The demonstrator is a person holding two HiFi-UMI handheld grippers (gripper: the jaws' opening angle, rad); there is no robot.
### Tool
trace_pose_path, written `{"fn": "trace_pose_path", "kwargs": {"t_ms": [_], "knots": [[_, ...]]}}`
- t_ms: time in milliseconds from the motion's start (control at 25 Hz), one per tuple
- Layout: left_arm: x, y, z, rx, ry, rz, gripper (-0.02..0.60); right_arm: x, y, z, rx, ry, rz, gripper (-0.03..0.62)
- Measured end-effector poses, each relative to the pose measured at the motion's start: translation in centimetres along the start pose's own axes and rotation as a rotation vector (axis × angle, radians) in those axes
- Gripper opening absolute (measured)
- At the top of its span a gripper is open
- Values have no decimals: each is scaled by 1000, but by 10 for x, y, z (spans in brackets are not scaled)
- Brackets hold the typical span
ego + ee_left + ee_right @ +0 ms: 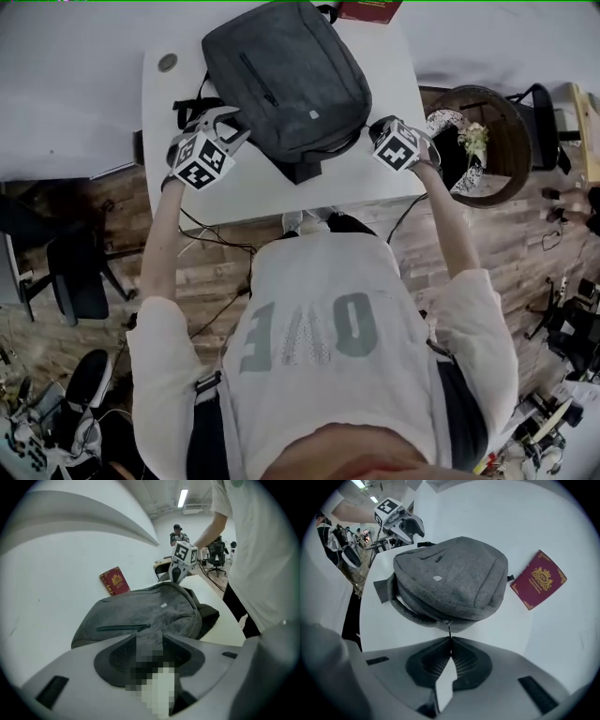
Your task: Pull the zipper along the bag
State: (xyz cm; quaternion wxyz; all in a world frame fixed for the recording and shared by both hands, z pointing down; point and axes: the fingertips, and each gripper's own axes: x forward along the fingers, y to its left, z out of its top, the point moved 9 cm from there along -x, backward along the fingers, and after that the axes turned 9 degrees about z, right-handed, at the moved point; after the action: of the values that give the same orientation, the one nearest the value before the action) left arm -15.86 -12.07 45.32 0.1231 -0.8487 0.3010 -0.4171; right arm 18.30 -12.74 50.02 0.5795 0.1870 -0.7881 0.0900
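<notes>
Firmly, the right hand-held gripper (450, 638) pinches the bag's (450, 569) zipper pull (449, 629); left hand-held gripper (149, 636) stands open.

Right gripper (450, 640) — jaws pinching the zipper pull (449, 631) of the bag (454, 573).

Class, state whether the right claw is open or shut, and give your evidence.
Shut: the right claw pinches the zipper pull, jaws together, in the right gripper view.

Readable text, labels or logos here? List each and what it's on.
"OVE", roughly: big letters on the person's shirt, upside down.
Red booklet: gold crest and print, too small to read.
Backpack tag: unreadable.
Left claw's cube, right claw's cube: marker patterns, no words.
</notes>
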Motion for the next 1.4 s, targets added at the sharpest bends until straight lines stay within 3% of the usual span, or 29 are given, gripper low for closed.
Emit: {"fn": "trace_pose_path", "kwargs": {"t_ms": [120,200,280,360,440,600,840,1200,1400], "knots": [[12,11,16,-16,-6,-24,189,-4,-17,-16,32,16,-41,28],[31,5,17,-22,67,-146,186,-10,-23,-21,48,22,-62,28],[52,-5,6,-126,140,-275,147,-14,-23,-22,51,22,-62,28],[61,-5,-6,-255,139,-330,147,-17,-20,-19,31,26,-51,28],[61,-4,-11,-305,101,-337,147,-22,-17,-15,16,36,-32,28],[62,-7,-15,-327,52,-309,147,-30,-18,-10,47,45,27,26],[64,-8,-15,-365,57,-298,147,-21,-4,-8,62,80,164,26],[66,-8,-19,-389,27,-276,147,-19,31,19,115,-24,330,28],[67,-9,-19,-389,21,-278,147,-17,46,36,78,-11,384,28]]}}
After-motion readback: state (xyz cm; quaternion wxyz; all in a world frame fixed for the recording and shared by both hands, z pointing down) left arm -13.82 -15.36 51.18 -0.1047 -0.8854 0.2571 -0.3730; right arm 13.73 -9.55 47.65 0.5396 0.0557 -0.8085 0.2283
